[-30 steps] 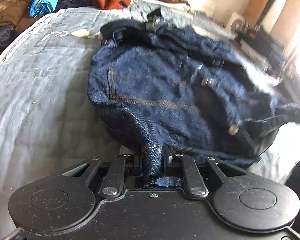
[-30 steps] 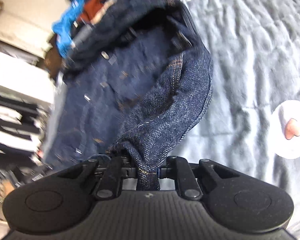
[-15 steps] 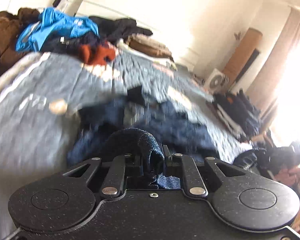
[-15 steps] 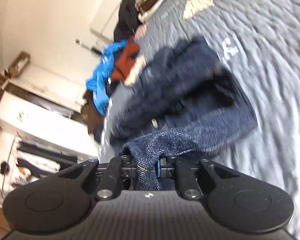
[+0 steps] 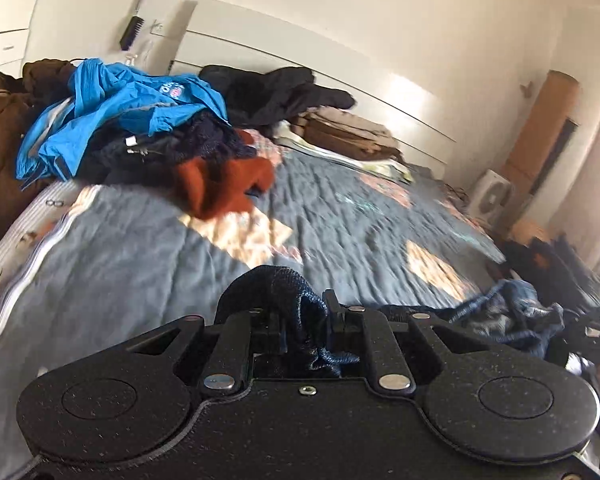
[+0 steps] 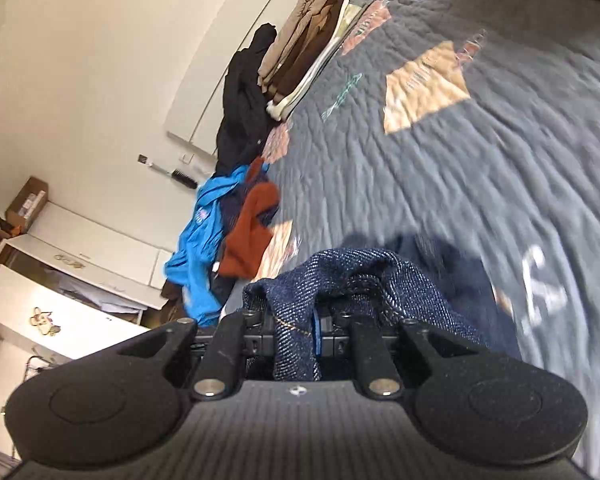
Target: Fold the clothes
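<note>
Two tools grip the denim jacket [image 6: 364,280]: the left tool [image 5: 306,326] is clamped on a bunched fold, the right tool [image 6: 296,332] on a stitched edge. Jacket fabric drapes ahead of each tool, above the quilted bed [image 5: 140,248]. Unfolded clothes [image 5: 140,128] lie beyond.

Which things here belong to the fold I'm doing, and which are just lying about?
In the job:
- denim jacket, clamped by both
- left hand-held gripper
- right hand-held gripper
- grey quilt, the folding surface

Lying about:
- blue shirt
- rust sweater
- black garment
- folded brown stack
- hairbrush
</note>
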A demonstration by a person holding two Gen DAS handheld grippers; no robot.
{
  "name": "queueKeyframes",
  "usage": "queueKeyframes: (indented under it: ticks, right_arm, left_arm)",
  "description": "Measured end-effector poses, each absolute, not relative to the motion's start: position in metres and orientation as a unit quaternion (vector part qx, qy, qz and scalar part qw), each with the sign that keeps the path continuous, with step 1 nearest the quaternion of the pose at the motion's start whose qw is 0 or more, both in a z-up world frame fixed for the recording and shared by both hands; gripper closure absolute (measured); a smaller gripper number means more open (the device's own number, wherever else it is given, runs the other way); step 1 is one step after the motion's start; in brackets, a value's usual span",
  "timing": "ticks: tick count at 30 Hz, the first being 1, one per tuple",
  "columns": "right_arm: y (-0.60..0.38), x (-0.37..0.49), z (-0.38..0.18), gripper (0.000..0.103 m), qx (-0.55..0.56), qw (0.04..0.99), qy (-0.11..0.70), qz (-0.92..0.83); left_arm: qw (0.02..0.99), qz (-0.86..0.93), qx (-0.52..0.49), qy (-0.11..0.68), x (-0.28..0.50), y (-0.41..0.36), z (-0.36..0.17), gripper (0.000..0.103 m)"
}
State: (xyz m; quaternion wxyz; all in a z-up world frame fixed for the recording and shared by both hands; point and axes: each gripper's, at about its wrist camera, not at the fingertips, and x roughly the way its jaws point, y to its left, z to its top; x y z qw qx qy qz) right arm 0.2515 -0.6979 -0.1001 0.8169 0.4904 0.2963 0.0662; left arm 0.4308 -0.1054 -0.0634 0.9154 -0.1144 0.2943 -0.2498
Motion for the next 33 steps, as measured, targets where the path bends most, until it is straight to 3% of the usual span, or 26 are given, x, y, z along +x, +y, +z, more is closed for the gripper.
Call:
queueKeyframes:
  ticks: [9,12,13,19,22,25,27,28,30,33]
  right_arm:
    - [-0.718,0.379,-0.156,0.089,0.481,0.815,0.322,0.023]
    - [-0.722,0.401,-0.188,0.082,0.492,0.808,0.325,-0.021]
    - [-0.725,0.406,-0.199,0.074,0.495,0.804,0.327,-0.044]
    - [-0.718,0.383,-0.179,0.047,0.416,0.855,0.302,-0.071]
    - [-0.695,0.357,-0.139,0.038,0.339,0.896,0.282,-0.044]
    - [-0.662,0.331,-0.113,0.031,0.274,0.923,0.27,-0.002]
    - [-0.638,0.321,-0.111,0.029,0.242,0.929,0.279,0.029]
    - [-0.625,0.315,-0.11,0.028,0.226,0.931,0.283,0.044]
    - [-0.601,0.305,-0.108,0.027,0.194,0.934,0.29,0.075]
    - [-0.575,0.324,-0.135,0.027,0.14,0.927,0.339,0.071]
  left_arm:
    - [0.918,-0.214,-0.103,0.316,0.522,-0.127,-0.118,0.087]
    - [0.902,-0.206,-0.096,0.367,0.542,-0.137,-0.149,0.086]
    - [0.897,-0.201,-0.089,0.384,0.546,-0.14,-0.158,0.085]
    - [0.919,-0.191,-0.081,0.336,0.509,-0.131,-0.126,0.081]
    - [0.932,-0.188,-0.078,0.299,0.486,-0.124,-0.1,0.071]
    - [0.944,-0.185,-0.075,0.261,0.463,-0.118,-0.075,0.053]
    - [0.952,-0.183,-0.074,0.234,0.448,-0.114,-0.058,0.009]
    - [0.958,-0.18,-0.08,0.207,0.438,-0.111,-0.051,0.005]
    - [0.968,-0.175,-0.09,0.153,0.418,-0.105,-0.036,0.006]
    - [0.959,-0.224,-0.069,0.161,0.382,-0.127,-0.042,0.006]
